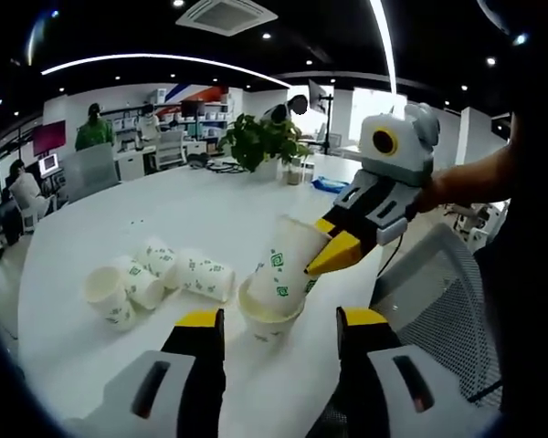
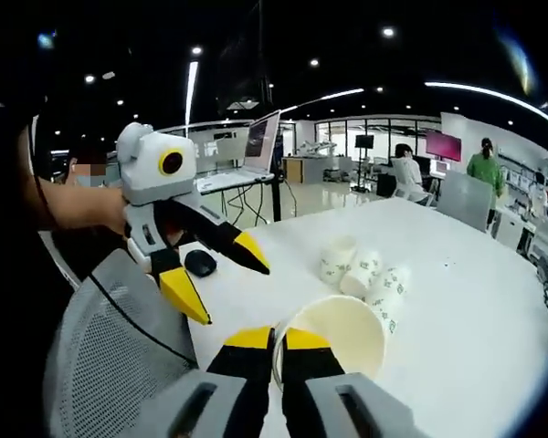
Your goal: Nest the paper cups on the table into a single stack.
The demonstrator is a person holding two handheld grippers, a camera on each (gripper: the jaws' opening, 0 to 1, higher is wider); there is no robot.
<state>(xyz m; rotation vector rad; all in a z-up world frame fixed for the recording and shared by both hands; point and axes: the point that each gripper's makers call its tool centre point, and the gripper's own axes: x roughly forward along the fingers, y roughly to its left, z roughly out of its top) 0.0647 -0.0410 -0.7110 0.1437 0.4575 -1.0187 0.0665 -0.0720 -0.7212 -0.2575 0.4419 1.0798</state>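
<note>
Right gripper view: right gripper [image 2: 276,339] pinches the rim of a paper cup [image 2: 340,333]. Left gripper [image 1: 279,319] stands open, holding nothing. Thin paper crushes easily (grip rims lightly). Held cup apparently enters a second cup [image 1: 269,319]; loose cups [image 1: 155,274] lie nearby on the white table [image 1: 201,210].

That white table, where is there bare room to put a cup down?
The table is bare between the lying cups and the plant. It is crowded near the chair, where the right gripper holds a cup over another cup.
</note>
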